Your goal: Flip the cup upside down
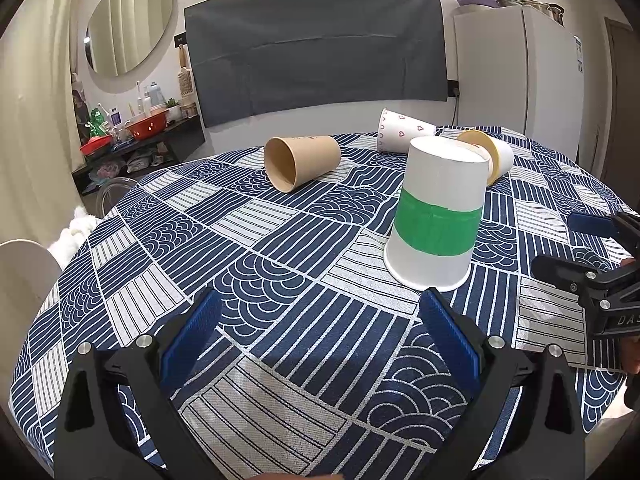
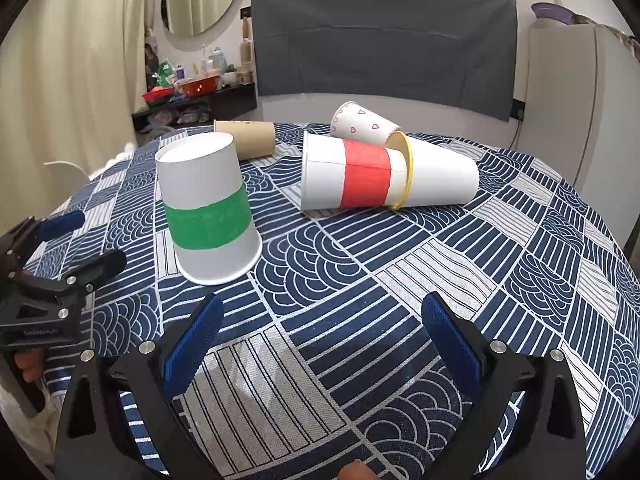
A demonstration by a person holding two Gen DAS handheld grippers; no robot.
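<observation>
Faintly, "DAS" on right gripper (image 1: 592, 240)

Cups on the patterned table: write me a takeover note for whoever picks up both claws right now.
Left claw: open, empty, low over the tablecloth.
Right claw: open, empty.
Done: green-band cup stands upside down, mouth on the cloth, between the claws.
Left, if all cups count: red-band cup lies on its side, its end inside the yellow-rim cup, also on its side; brown cup and heart cup lie on their sides behind.
</observation>
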